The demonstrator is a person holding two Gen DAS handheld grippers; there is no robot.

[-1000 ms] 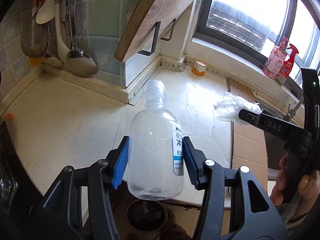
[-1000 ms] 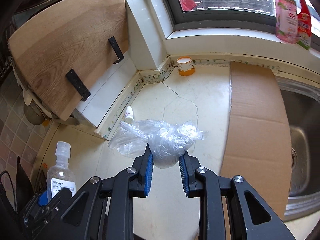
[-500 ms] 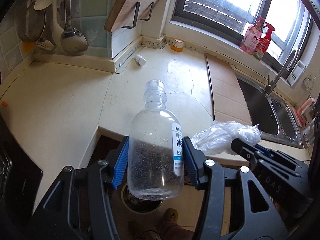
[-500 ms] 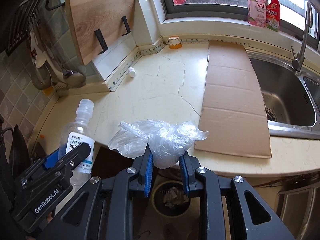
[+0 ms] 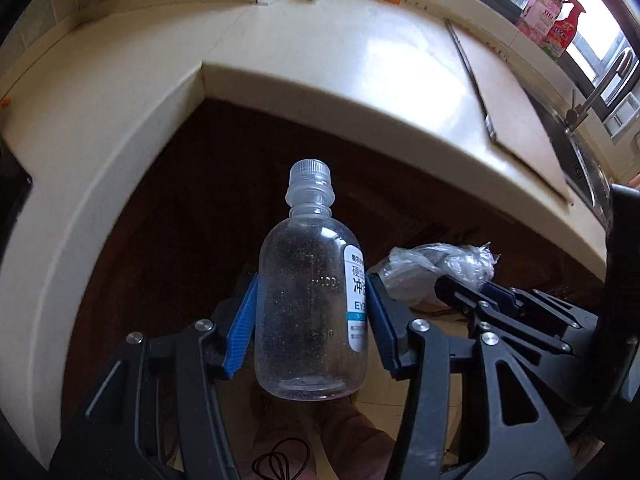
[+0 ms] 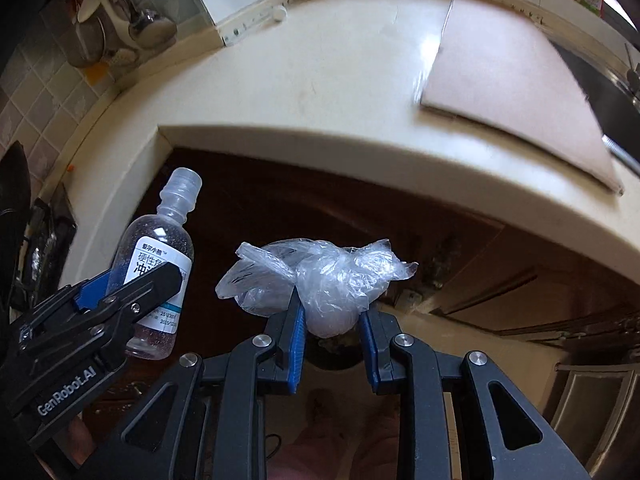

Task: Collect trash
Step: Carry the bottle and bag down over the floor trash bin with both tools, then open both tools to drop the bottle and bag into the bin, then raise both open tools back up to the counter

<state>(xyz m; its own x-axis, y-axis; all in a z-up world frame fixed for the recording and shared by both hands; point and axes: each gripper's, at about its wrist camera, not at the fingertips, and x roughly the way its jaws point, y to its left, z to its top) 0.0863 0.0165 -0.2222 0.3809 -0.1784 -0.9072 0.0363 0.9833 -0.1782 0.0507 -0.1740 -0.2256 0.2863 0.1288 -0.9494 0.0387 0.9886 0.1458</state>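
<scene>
Two pieces of trash are held off the surface (image 5: 360,52), one in each gripper, out past its front edge and in front of the dark cabinet face below.

In the left gripper (image 5: 312,312) stands a small clear plastic bottle (image 5: 308,300), upright along the fingers with its ribbed translucent cap pointing away from the camera. Its blue pads (image 5: 242,320) press on the two sides of the round body. The wall of the bottle is speckled inside with fine droplets, faint raised measuring marks run down its front, and a white label with a teal band and dark printed characters wraps the right side. It looks empty or nearly so.

The right gripper (image 6: 332,320) pinches a crumpled clear plastic bag (image 6: 320,276). Its pads are drawn close together on a whitish, rounded lump at the bottom of the bag, while thin wrinkled film flares out to either side above the fingers, loose and glossy.

From the right wrist view the bottle sits to the left of the bag, apart from it. A flat sheet of cardboard (image 6: 512,64) lies on the cream surface beside the sink. Below the bag, a round dark opening shows between the fingers; what it is cannot be told.
</scene>
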